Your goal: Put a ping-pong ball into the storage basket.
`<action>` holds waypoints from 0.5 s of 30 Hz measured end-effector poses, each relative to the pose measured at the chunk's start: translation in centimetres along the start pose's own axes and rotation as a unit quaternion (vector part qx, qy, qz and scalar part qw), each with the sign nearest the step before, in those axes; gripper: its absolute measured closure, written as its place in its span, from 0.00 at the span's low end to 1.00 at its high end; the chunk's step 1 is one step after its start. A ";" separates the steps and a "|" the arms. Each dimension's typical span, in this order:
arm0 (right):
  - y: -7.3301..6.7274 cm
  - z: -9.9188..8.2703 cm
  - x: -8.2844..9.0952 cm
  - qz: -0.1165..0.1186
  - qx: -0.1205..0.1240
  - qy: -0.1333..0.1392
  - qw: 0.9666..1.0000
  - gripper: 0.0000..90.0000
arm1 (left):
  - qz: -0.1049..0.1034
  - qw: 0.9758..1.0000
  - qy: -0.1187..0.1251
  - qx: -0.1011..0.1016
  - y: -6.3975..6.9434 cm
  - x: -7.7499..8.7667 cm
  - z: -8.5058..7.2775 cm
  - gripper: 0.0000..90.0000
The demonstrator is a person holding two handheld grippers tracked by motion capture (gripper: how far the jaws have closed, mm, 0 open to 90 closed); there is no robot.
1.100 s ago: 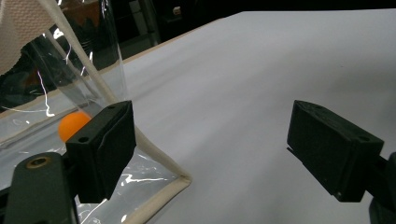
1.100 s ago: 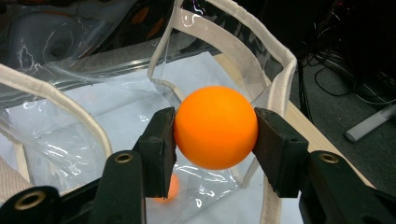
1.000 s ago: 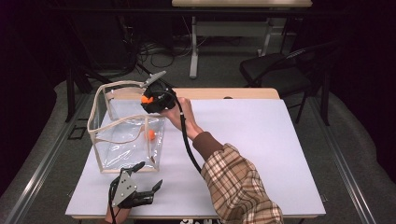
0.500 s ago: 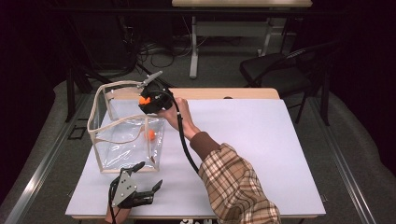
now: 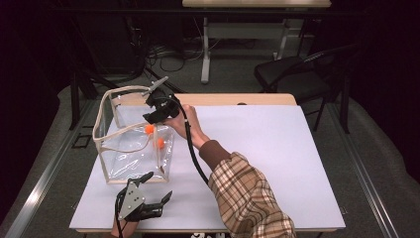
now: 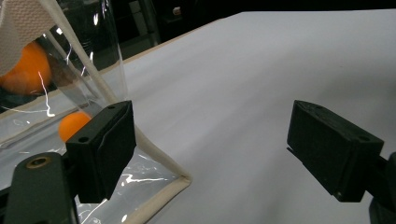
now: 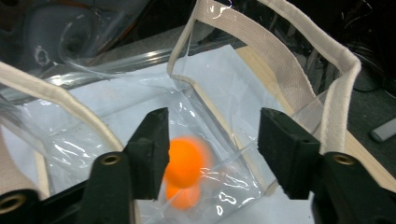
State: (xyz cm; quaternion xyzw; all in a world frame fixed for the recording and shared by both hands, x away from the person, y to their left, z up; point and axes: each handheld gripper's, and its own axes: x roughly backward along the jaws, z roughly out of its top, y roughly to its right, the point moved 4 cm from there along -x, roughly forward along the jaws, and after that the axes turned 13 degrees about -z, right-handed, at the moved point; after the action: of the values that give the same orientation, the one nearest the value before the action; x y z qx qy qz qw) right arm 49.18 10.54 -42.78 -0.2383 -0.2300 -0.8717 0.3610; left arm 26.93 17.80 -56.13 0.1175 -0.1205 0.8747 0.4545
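Two orange balls (image 5: 153, 136) inside clear bag (image 5: 130, 148), at its right wall. Right gripper (image 7: 212, 140) above bag's right rim, jaws released, one ball blurred between them. Left gripper (image 5: 148, 196) on table (image 5: 267, 148) just before bag's near corner, jaws released, empty.

Count from where I stand:
- 1 clear plastic box-shaped bag with cream fabric trim (image 5: 130, 148), standing open on the table.
- 2 small orange round balls: upper orange ball (image 5: 149, 129) and lower orange ball (image 5: 160, 143), both seen within the bag's outline. Right gripper view shows the same two, one blurred above the other.
- 2 black two-jaw handheld grippers: left gripper (image 5: 154, 191), right gripper (image 5: 148, 103).
- 1 white rectangular table with a wooden edge (image 5: 257, 148).
- 1 black chair (image 5: 292, 74) behind the table.
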 end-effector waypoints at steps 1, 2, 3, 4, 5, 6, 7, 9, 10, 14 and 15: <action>0.1 0.0 0.2 0.000 -0.005 0.001 1.000 0.42 | 0.000 1.000 0.000 0.000 0.0 0.0 0.0 0.17; 0.2 0.0 0.3 0.000 -0.006 0.005 1.000 0.41 | 0.000 1.000 0.000 0.000 0.0 0.0 0.0 0.17; 0.3 0.0 0.6 0.001 -0.009 0.007 1.000 0.38 | 0.000 1.000 0.000 0.000 0.0 0.0 0.0 0.17; 0.4 0.0 0.8 0.000 -0.013 0.008 1.000 0.36 | 0.000 1.000 0.000 0.000 0.0 0.0 0.0 0.17; 0.6 0.0 1.2 0.002 -0.015 0.014 1.000 0.34 | 0.000 1.000 0.000 0.000 0.0 0.0 0.0 0.17; 0.8 0.0 1.5 0.004 -0.016 0.018 1.000 0.32 | 0.000 1.000 -0.001 -0.002 0.0 0.0 0.0 0.17; 1.0 -0.1 1.8 0.005 -0.020 0.021 1.000 0.31 | 0.000 1.000 -0.001 -0.001 0.0 0.0 0.0 0.17; 1.3 -0.3 2.4 0.005 -0.025 0.027 0.999 0.24 | 0.000 1.000 -0.001 0.000 0.0 0.0 0.0 0.17; 1.5 -0.4 2.7 0.003 -0.026 0.028 0.999 0.23 | 0.000 1.000 -0.002 -0.002 0.0 0.0 0.0 0.17; 2.2 -0.8 3.7 0.011 -0.035 0.037 0.999 0.20 | 0.000 1.000 -0.002 -0.001 0.0 -0.1 0.0 0.17; 2.3 -0.9 4.0 0.013 -0.037 0.040 0.998 0.18 | -0.001 1.000 -0.002 -0.001 0.0 -0.1 0.0 0.17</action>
State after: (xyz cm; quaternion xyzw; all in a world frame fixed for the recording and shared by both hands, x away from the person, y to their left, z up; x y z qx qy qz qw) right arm 48.15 6.51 -40.60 -0.2199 -0.1797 -0.8838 0.3718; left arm 26.97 17.72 -56.15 0.1190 -0.1222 0.8740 0.4549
